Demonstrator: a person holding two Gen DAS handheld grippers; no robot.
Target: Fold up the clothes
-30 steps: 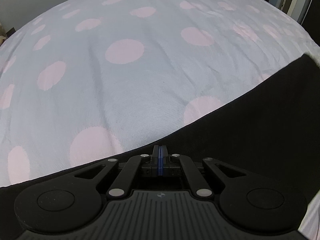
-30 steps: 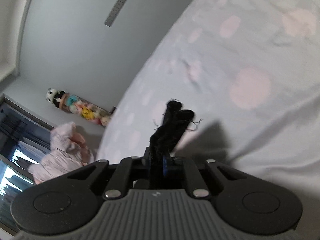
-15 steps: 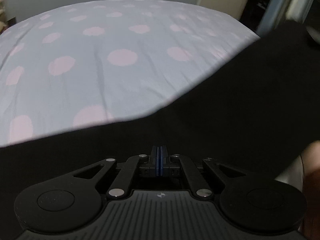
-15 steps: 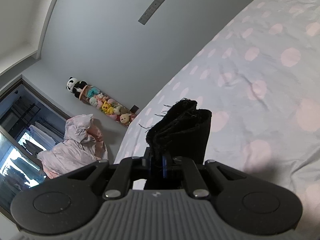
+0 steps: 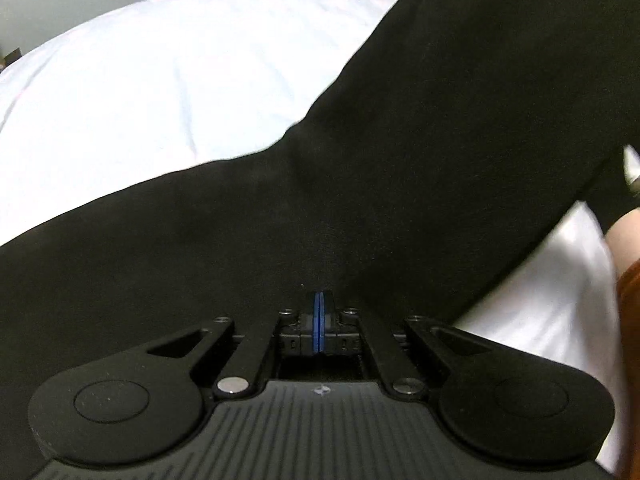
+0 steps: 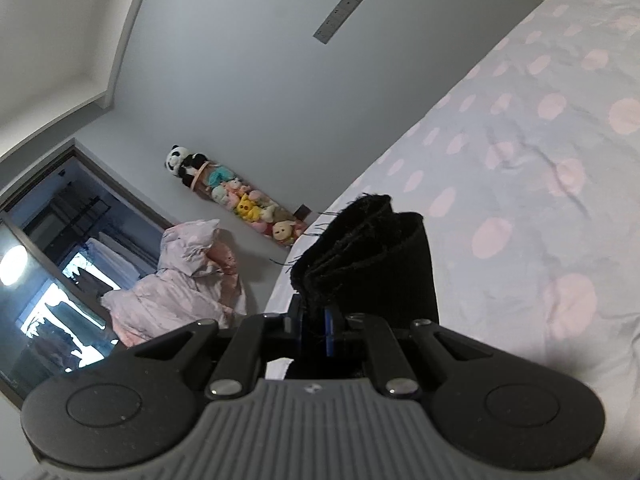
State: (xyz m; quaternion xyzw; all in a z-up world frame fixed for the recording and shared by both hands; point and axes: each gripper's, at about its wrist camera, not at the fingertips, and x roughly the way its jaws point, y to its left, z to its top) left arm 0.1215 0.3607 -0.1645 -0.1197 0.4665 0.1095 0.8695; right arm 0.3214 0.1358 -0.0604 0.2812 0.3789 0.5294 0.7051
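**A:** Why is the pale bedspread with pink dots [image 6: 552,184] bare across the right half of the right wrist view?

**B:** I'd say it is the folding surface, kept free for laying the piece down. The big black, soft-woven garment [image 5: 400,168] is up off it at this corner: in the left wrist view it fills the centre and sweeps to the upper right like a stretched sheet.

**A:** Stretched on purpose?

**B:** Probably. Two held points spread the cloth so an edge hangs straight before a fold. The right gripper [image 6: 316,330], low centre of its view, is clamped on a bunched, frayed end of that garment, which stands up above the jaws.

**A:** And the left gripper [image 5: 319,326]?

**B:** Its blue pads are pressed together, bottom centre. Cloth lies right around the tips, but I can't tell whether any is pinched.

**A:** The small thing at the right edge?

**B:** The person's hand [image 5: 626,236], partly cut off.
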